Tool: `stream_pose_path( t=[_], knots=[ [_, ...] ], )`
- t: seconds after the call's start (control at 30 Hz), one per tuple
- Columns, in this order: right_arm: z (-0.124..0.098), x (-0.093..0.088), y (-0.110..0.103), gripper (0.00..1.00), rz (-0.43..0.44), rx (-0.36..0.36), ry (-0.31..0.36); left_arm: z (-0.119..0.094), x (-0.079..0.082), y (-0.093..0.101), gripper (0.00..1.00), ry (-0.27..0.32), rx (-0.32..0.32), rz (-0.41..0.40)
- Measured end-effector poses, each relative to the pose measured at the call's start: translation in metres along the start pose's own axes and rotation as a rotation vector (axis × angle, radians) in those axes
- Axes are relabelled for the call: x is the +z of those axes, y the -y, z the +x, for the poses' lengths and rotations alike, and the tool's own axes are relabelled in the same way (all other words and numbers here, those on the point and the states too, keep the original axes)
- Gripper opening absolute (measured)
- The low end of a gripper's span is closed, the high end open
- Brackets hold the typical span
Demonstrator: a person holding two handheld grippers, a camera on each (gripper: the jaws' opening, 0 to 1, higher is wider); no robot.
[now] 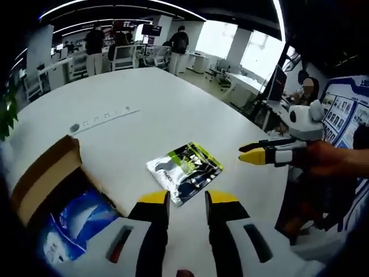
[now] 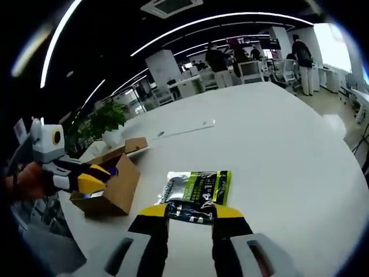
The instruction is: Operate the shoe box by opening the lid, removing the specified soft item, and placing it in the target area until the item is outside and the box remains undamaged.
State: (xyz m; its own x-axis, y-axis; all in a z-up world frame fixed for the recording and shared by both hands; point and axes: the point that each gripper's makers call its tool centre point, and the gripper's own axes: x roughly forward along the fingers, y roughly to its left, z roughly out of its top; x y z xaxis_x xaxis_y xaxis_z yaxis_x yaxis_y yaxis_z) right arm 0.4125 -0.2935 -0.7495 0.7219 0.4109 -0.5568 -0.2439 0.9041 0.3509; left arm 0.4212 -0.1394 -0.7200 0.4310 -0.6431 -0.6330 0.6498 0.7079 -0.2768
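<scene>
while the box [image 2: 109,187] sits open, the pouch [image 2: 199,190] lies on the table [image 2: 277,144].

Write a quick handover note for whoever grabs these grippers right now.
Left gripper: open, empty, near the open cardboard box.
Right gripper: open, empty, jaws at the near edge of the green and silver packet.
The packet lies flat on the white table, outside the box. A blue bag sits inside the box.
Done: lid open, packet out.
Left: confirm the packet is in the target area; box shows no visible damage.
</scene>
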Motion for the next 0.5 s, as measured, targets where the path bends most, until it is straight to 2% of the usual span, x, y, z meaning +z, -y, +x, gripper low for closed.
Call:
stream_pose_path(
  t=[0.23,0.4,0.5],
  knots=[
    [-0.007,0.003,-0.019,0.27,0.0,0.033,0.037,-0.035,-0.01,-0.021,0.27,0.051,0.054,-0.038],
    [-0.009,0.002,-0.04,0.29,-0.018,0.065,0.04,-0.062,-0.018,-0.041,0.28,0.09,0.098,-0.07],
    [-0.009,0.001,-0.052,0.3,-0.021,0.077,0.039,-0.074,-0.028,-0.053,0.29,0.079,0.123,-0.027]
  ],
)
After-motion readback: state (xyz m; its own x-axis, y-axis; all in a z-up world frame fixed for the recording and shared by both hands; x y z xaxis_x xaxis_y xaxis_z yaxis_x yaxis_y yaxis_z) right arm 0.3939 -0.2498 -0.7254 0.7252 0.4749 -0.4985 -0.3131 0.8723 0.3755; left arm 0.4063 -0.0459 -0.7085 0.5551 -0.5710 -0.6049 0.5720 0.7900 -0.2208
